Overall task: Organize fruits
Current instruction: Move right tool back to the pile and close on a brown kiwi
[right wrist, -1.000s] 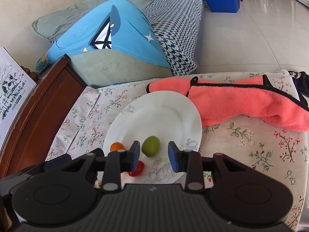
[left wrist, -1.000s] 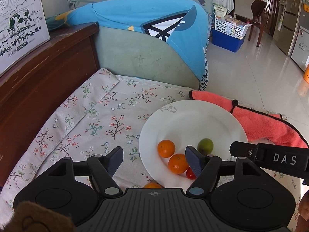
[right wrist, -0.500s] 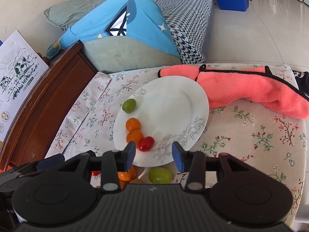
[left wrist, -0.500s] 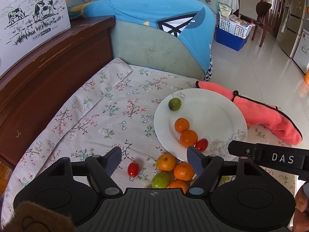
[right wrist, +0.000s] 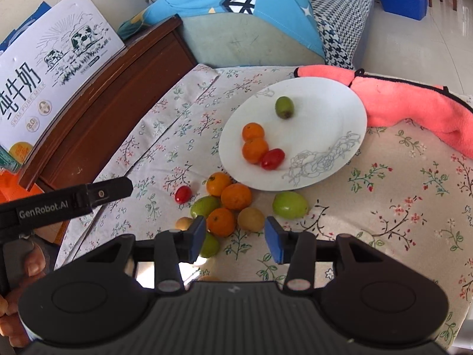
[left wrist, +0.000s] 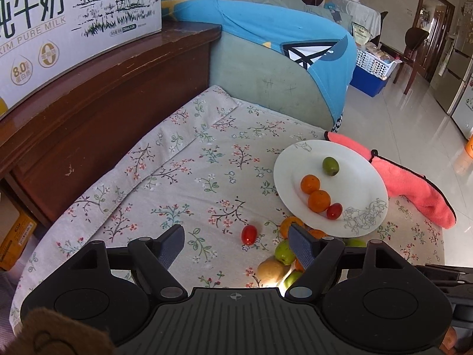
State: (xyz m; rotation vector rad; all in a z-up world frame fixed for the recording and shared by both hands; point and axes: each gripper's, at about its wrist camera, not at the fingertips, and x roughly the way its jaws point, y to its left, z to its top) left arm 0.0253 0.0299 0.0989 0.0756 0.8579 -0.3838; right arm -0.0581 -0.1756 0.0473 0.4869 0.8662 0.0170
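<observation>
On the flower-printed tablecloth point(right wrist: 384, 195) you have a round white plate with a grey rose drawing point(right wrist: 325, 118). It holds four fruits: one small green fruit point(right wrist: 284, 106) toward the far side, two small orange mandarins point(right wrist: 253, 131) touching each other, and one red cherry tomato point(right wrist: 272, 158) resting against the nearer mandarin.

Just near of the plate rim lies a loose pile of fruit point(right wrist: 233, 207) on the cloth: orange mandarins, green fruits and one pale yellow-brown fruit, packed against each other. A larger green fruit point(right wrist: 289, 204) lies just right of the pile. A second red cherry tomato point(right wrist: 183, 193) lies alone on the cloth, just left of the pile.

Your right gripper point(right wrist: 235, 238) hovers over the near edge of the pile. Its jaws have just been opening and stand apart; the blue pads point(right wrist: 197, 236) press on nothing, although fruit shows in the gap behind them.

Your left gripper point(left wrist: 236, 247) hovers at the left of the pile, jaws wide apart and just opened further, with nothing held. The lone tomato point(left wrist: 249, 234) shows between its fingers, lying on the cloth.

A coral-pink fleece cloth with dark trim point(right wrist: 414, 109) lies at the far right, touching the plate rim. A white milk carton box printed with cows point(right wrist: 53, 68) stands on the dark wooden cabinet point(right wrist: 112, 109) at left.
</observation>
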